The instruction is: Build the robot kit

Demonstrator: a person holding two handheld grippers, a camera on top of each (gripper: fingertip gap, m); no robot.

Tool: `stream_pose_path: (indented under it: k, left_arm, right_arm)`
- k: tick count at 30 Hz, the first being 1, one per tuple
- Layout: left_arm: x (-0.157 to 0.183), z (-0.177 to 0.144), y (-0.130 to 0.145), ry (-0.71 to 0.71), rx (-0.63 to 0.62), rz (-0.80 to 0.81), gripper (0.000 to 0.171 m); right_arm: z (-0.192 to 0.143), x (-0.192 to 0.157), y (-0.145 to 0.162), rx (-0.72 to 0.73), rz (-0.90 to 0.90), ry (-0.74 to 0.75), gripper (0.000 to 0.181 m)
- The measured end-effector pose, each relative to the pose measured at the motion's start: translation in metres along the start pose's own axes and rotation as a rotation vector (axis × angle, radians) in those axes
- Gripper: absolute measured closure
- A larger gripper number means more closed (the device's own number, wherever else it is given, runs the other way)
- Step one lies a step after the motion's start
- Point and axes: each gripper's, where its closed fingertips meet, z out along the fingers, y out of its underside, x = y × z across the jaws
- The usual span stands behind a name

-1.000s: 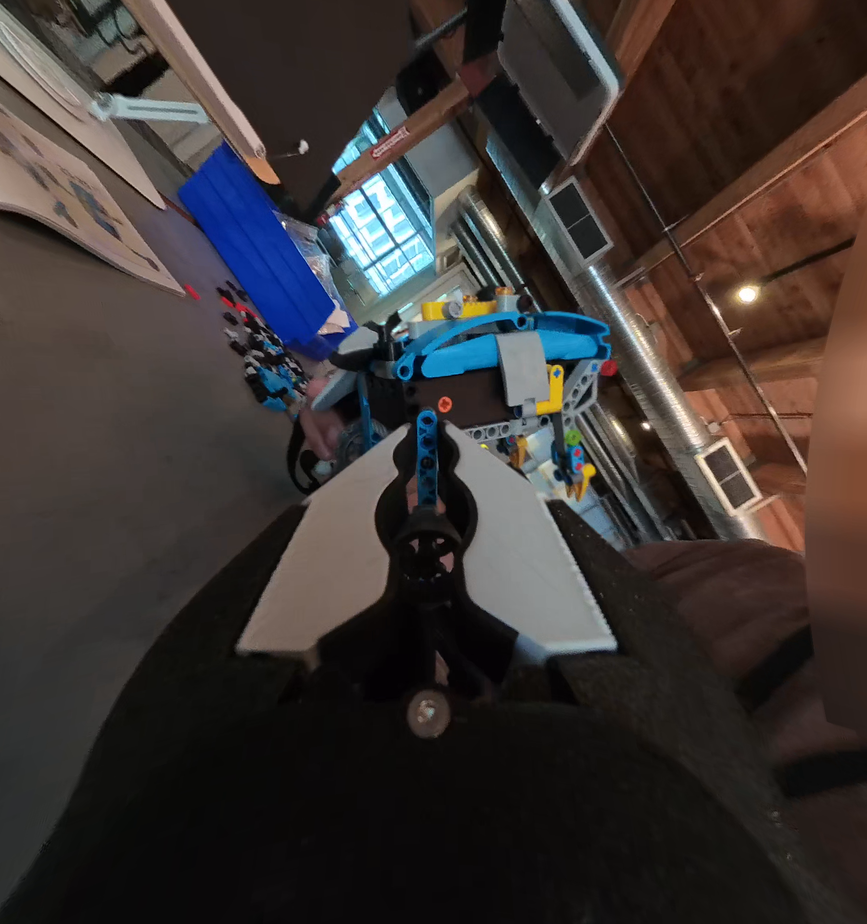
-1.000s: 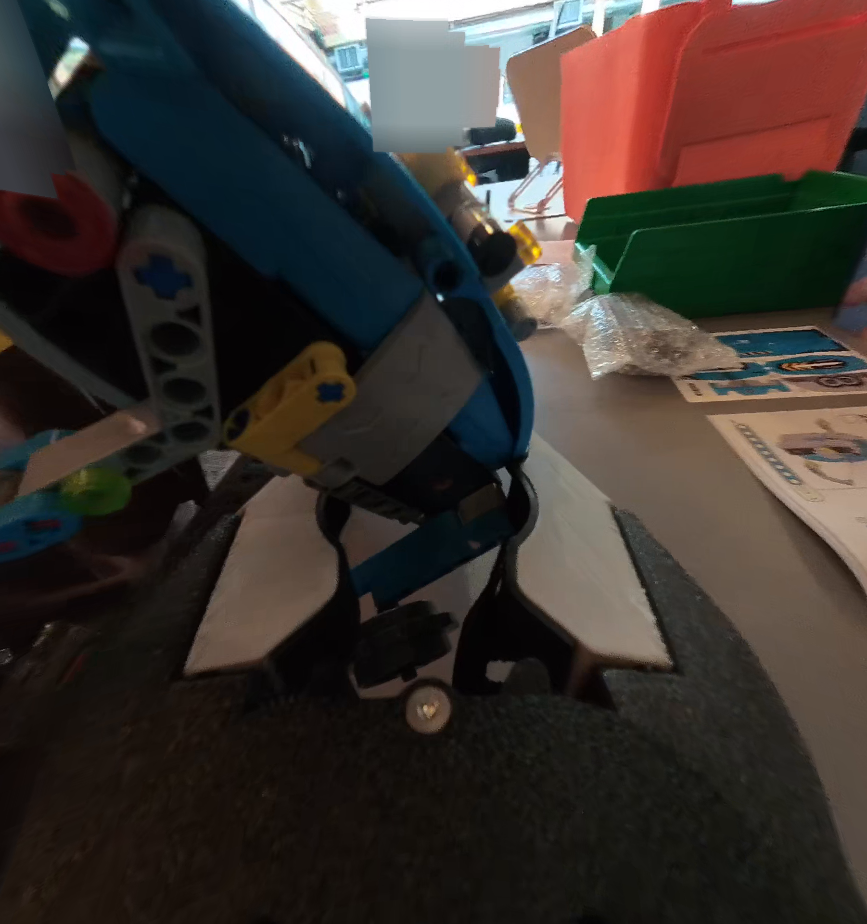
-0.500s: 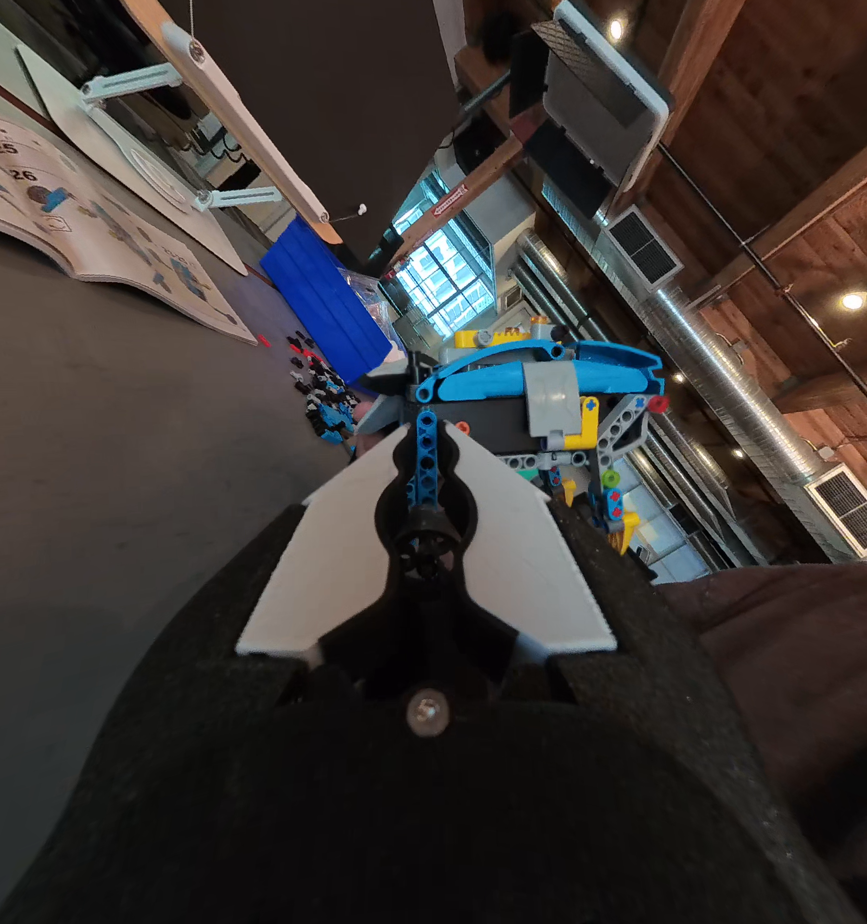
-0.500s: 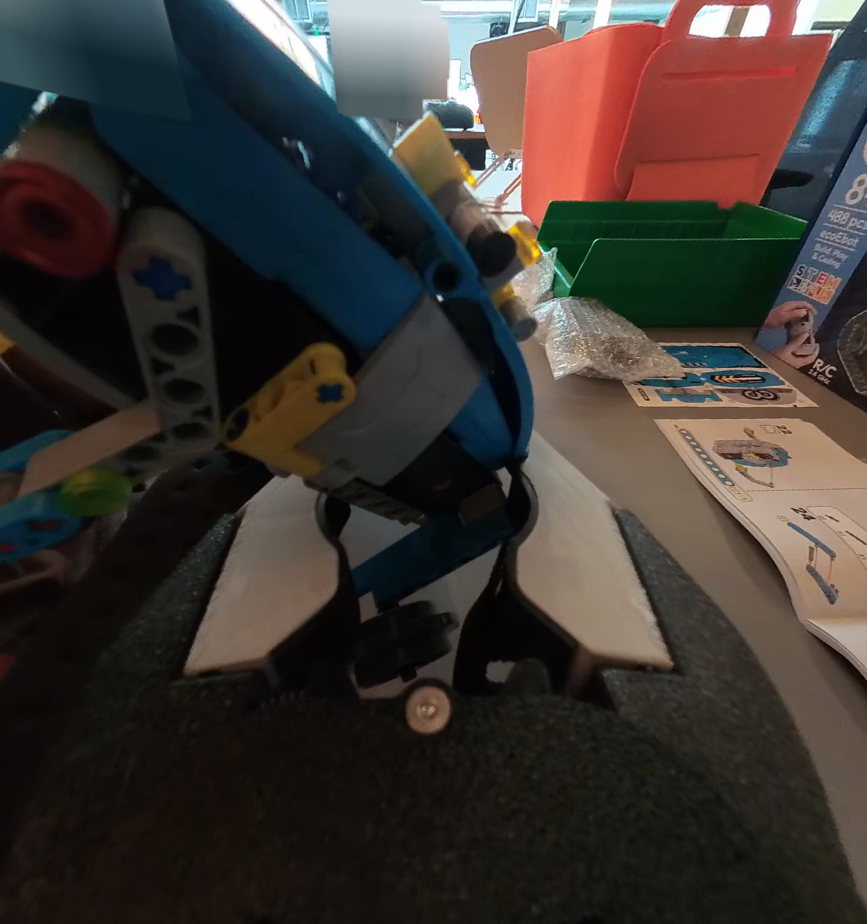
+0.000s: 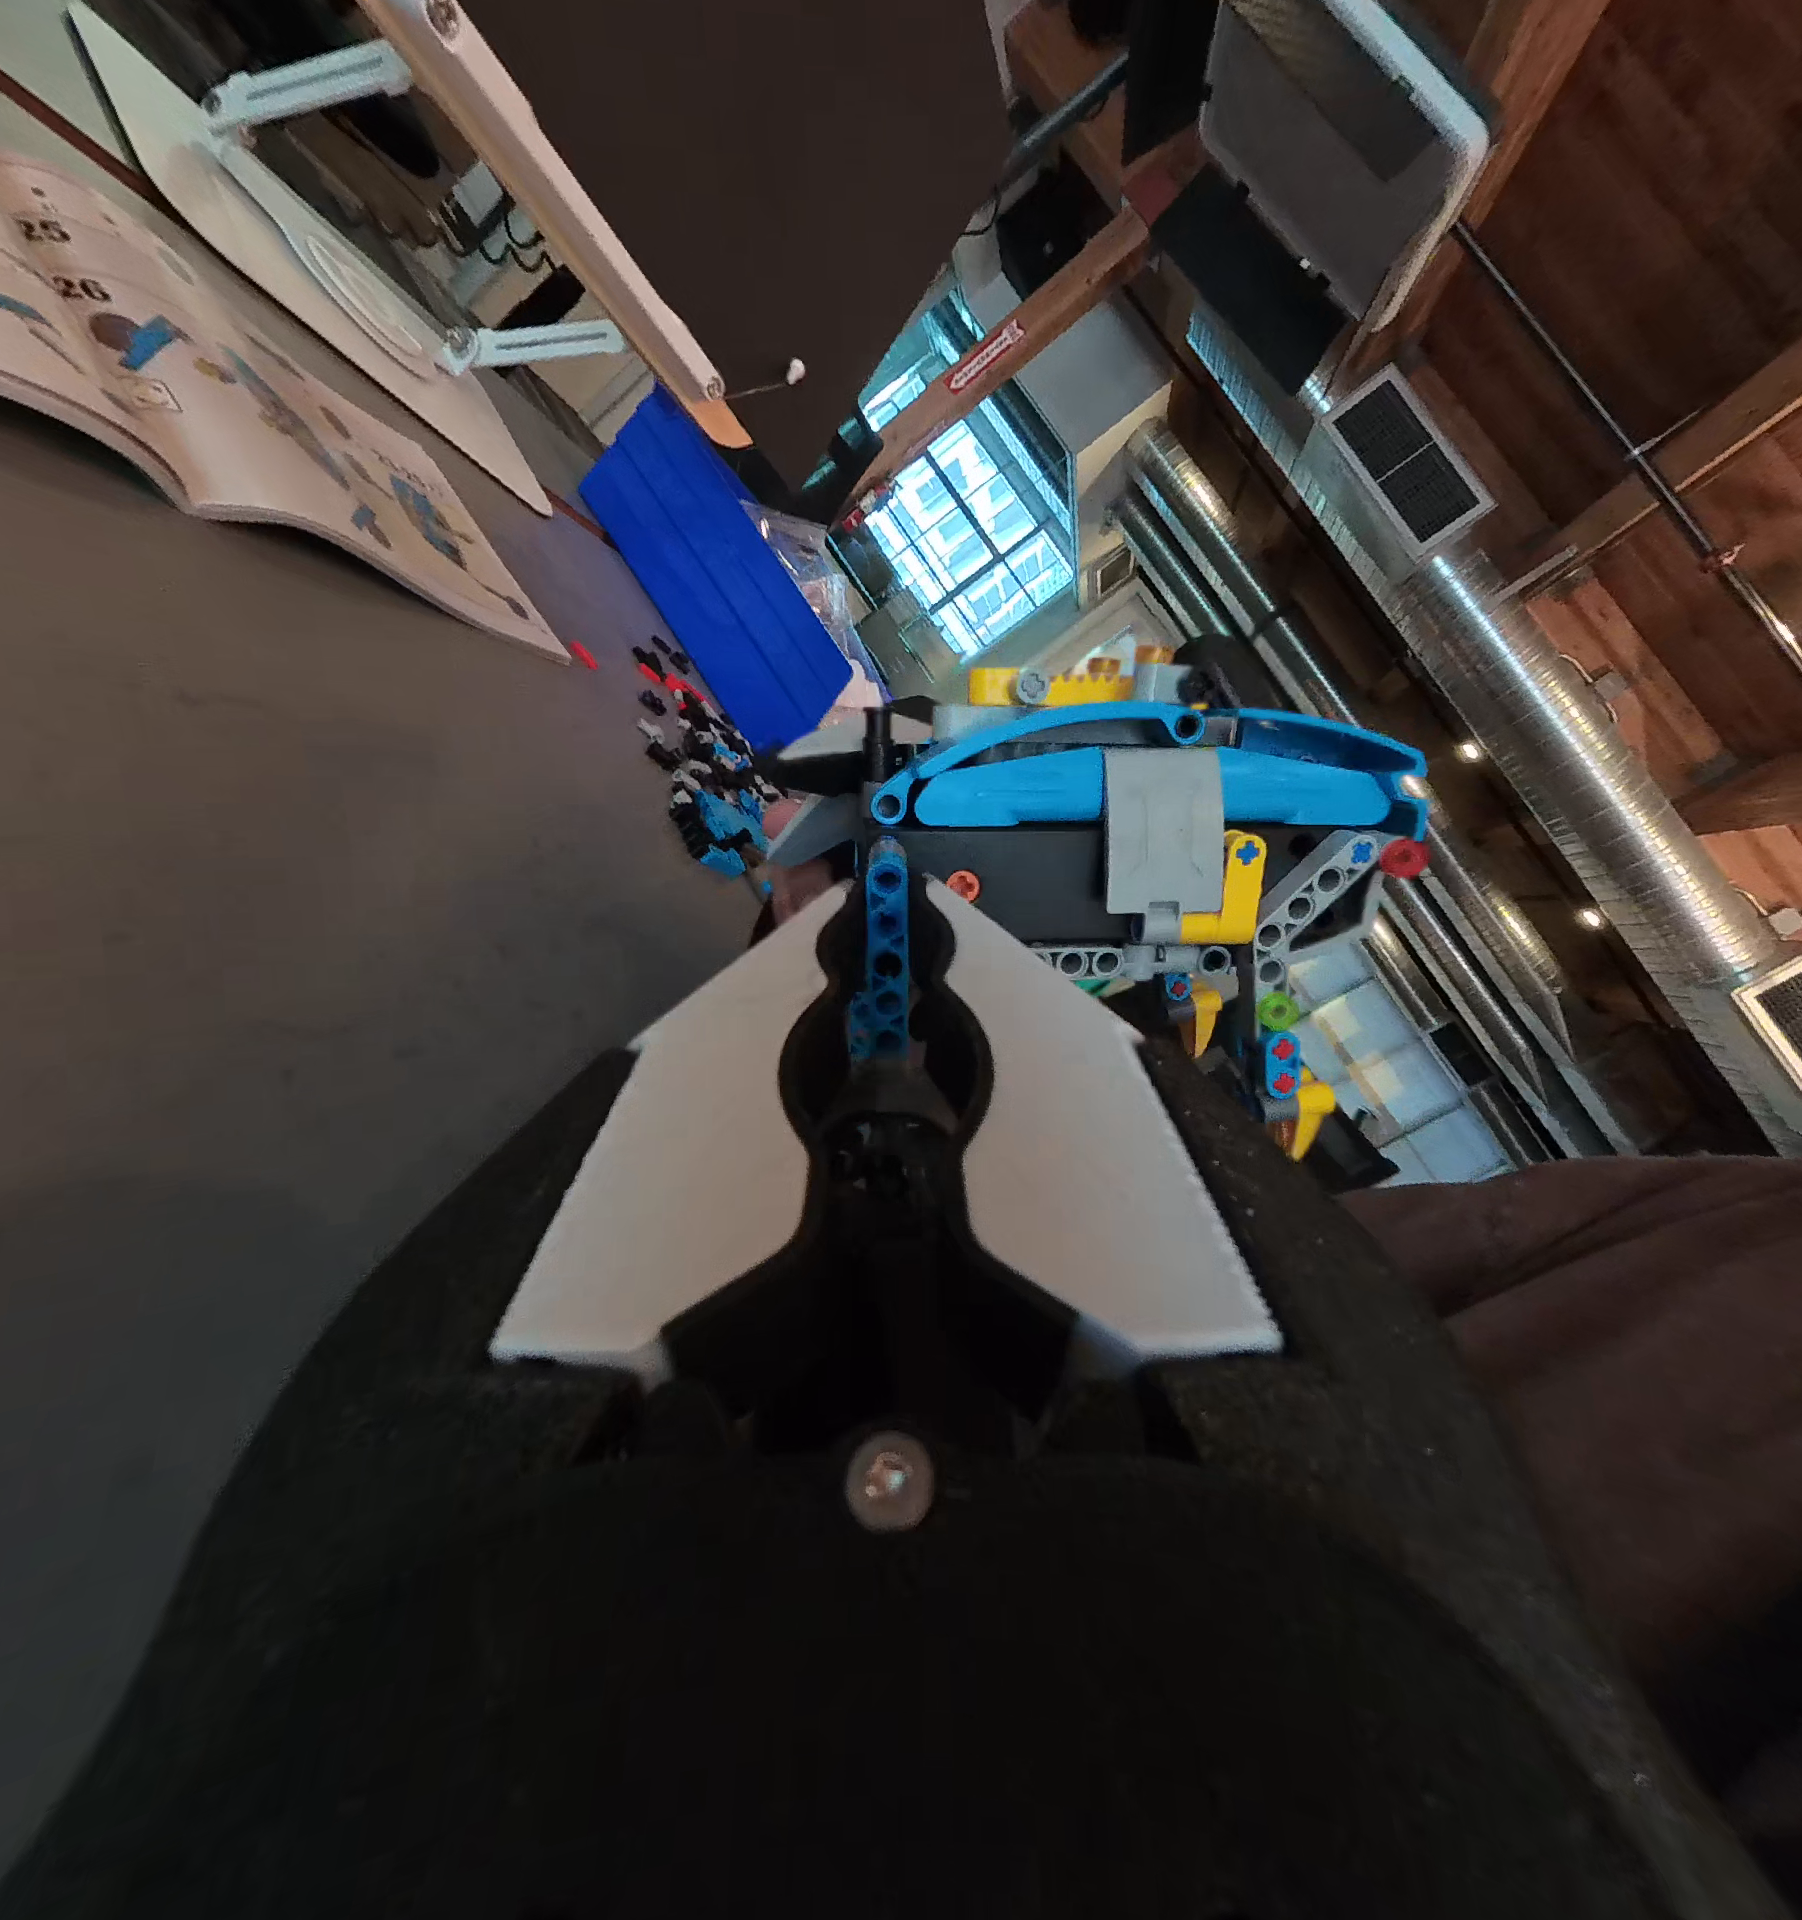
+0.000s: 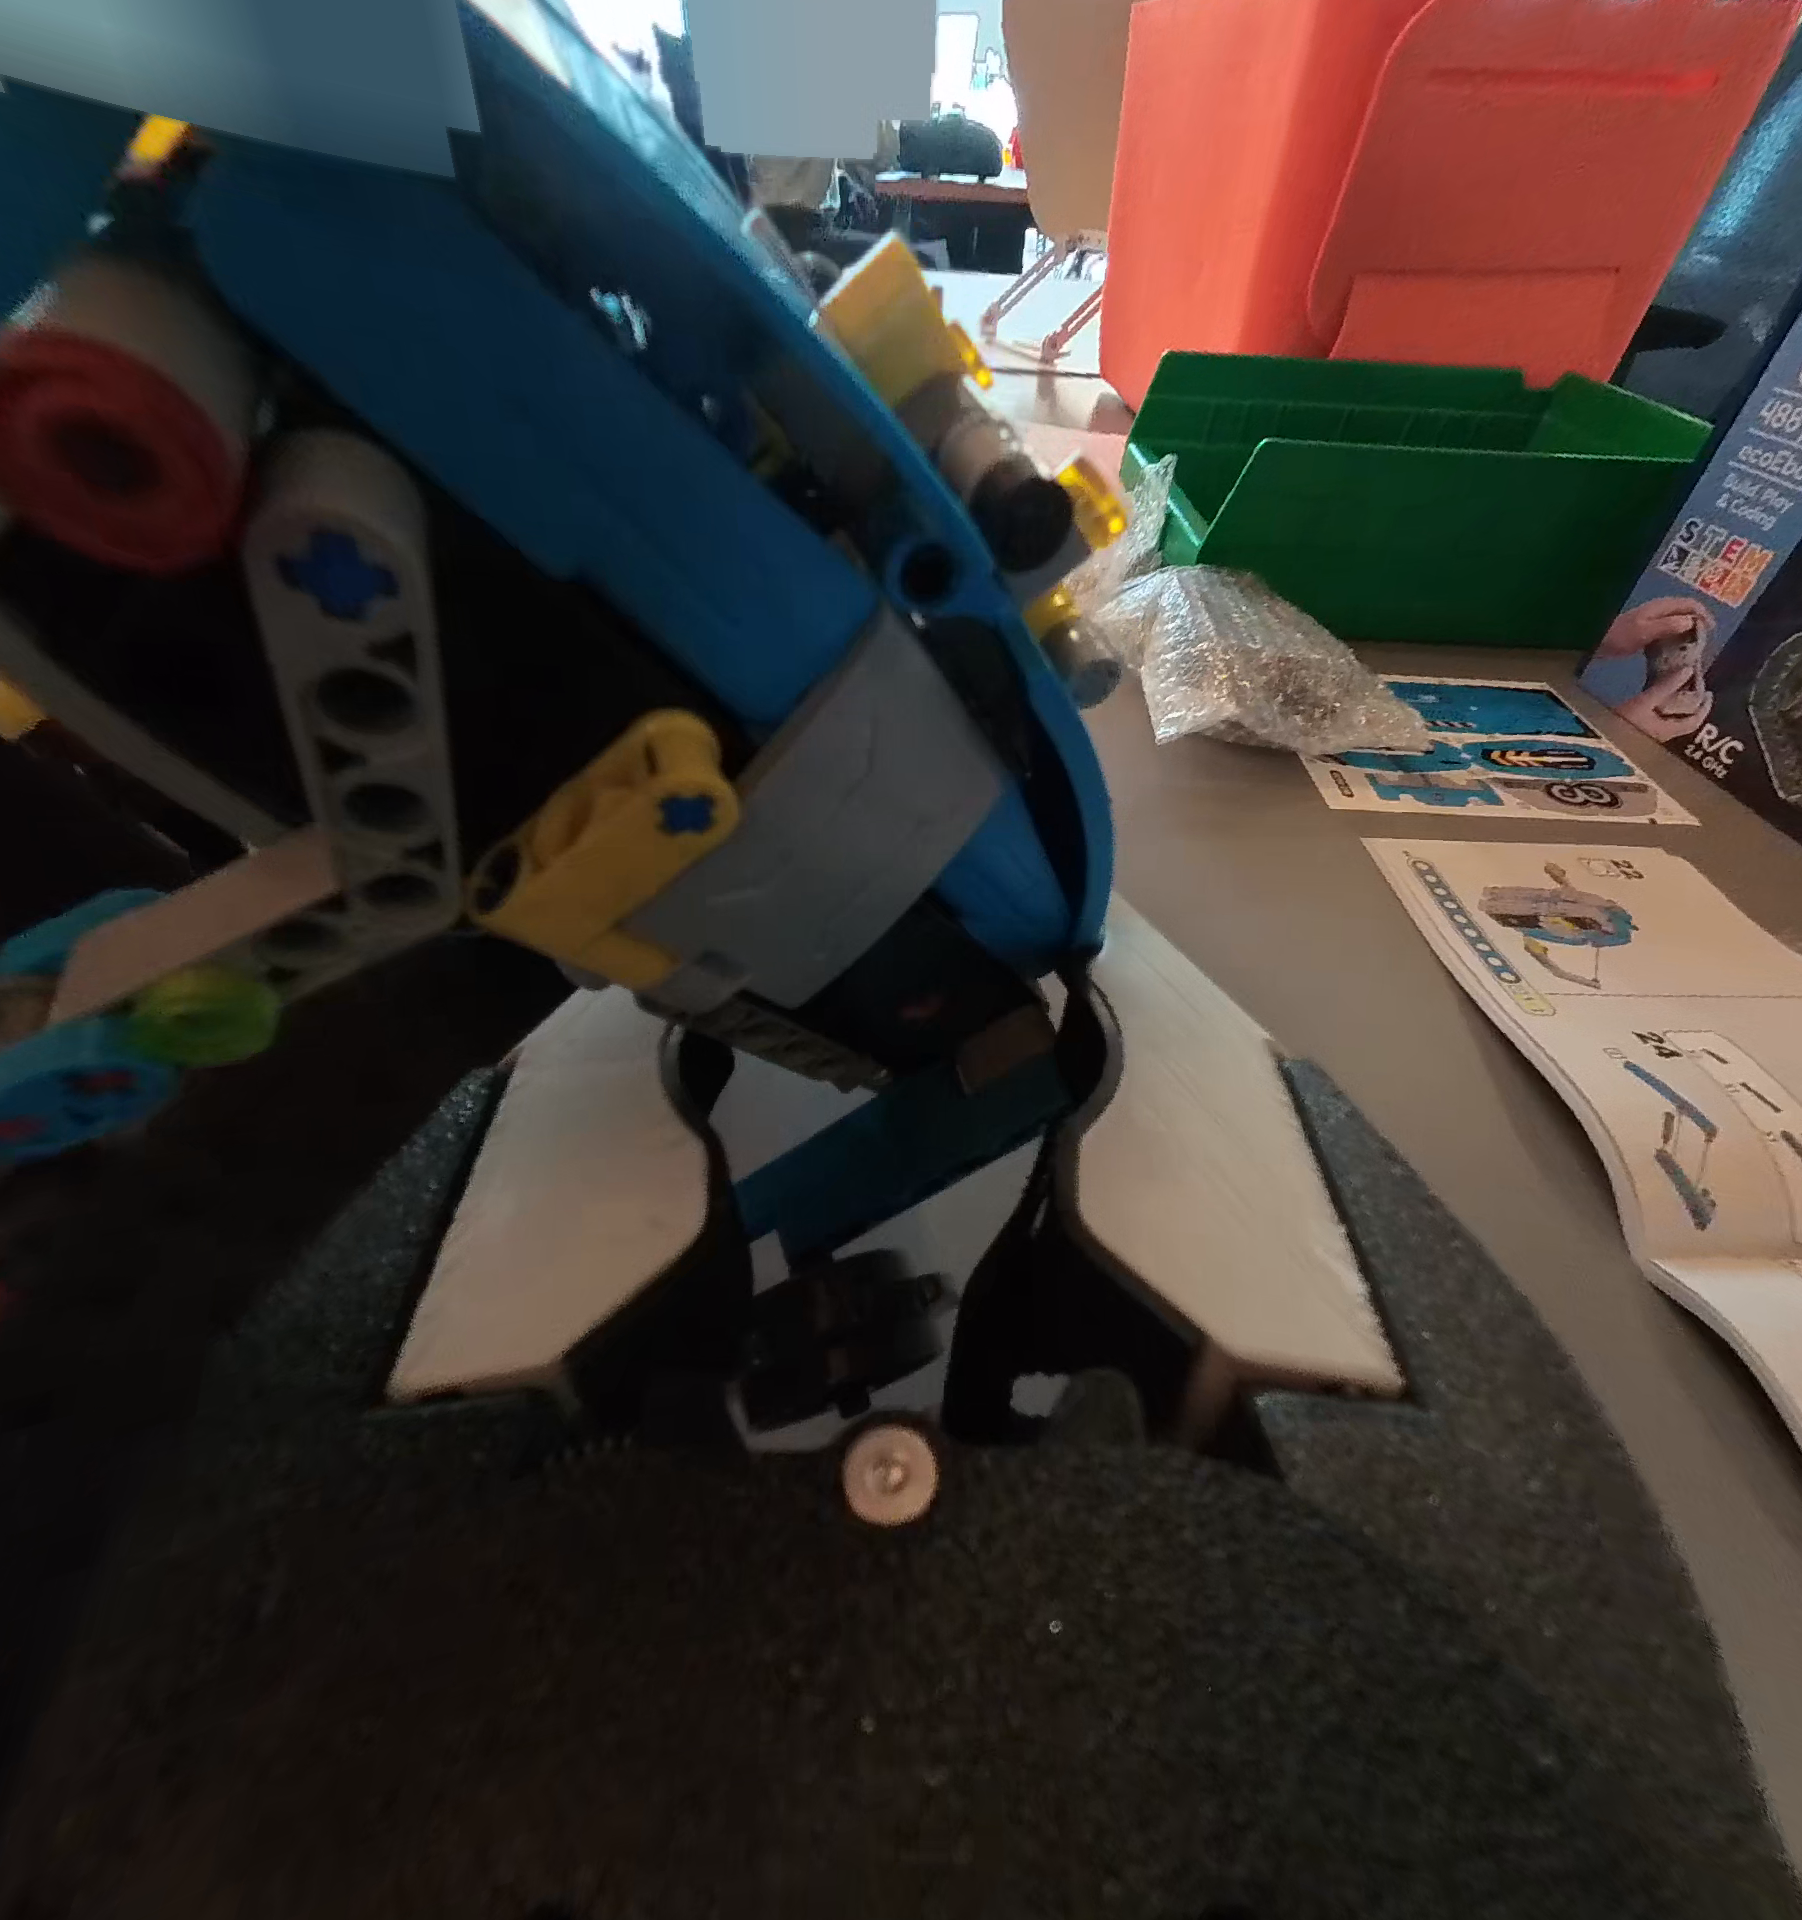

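Note:
A brick-built model [image 5: 1136, 790] with a curved blue shell, grey panel, yellow and red parts hangs above the grey table [image 5: 253, 935]. My left gripper [image 5: 886, 888] is shut on a blue perforated beam [image 5: 884, 956] that sticks out of the model, with a black wheel [image 5: 886, 1153] at its near end. In the right wrist view the model [image 6: 585, 436] fills the upper left, tilted. My right gripper [image 6: 876, 997] is shut on a blue beam [image 6: 876, 1164] at the model's underside, with a black wheel [image 6: 835, 1340] between the jaws.
An open instruction booklet [image 6: 1655, 1091], a sticker sheet [image 6: 1489, 769], a bubble-wrap bag [image 6: 1250, 665], a green bin [image 6: 1448, 540], an orange bag [image 6: 1396, 208] and a product box [image 6: 1770, 520] lie to the right. A blue bin [image 5: 710, 582] and loose small parts [image 5: 705, 769] lie farther off. Left and right tips are no more than a few centimetres apart.
Both grippers keep their hold while the model turns and shifts with them. The booklet comes further into the left view and the box into the right view.

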Motion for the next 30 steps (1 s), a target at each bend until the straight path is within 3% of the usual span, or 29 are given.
stream_pose_path:
  k: [9,15,22,30]
  left_arm:
    - [-0.003,0.001,0.020,0.023,-0.211,0.012,0.166]
    - [-0.007,0.002,0.021,0.012,-0.221,0.002,0.167]
    - [-0.012,0.002,0.031,0.021,-0.296,-0.070,0.167]
    - [-0.009,0.004,0.050,0.036,-0.418,-0.037,0.169]
  right_arm:
    - [-0.008,-0.012,0.013,-0.100,0.012,-0.104,0.120]
    - [-0.005,-0.011,0.016,-0.058,0.093,-0.119,0.120]
    - [-0.005,-0.013,0.026,-0.134,-0.017,-0.098,0.120]
    - [-0.011,-0.026,0.034,-0.175,0.039,-0.217,0.120]
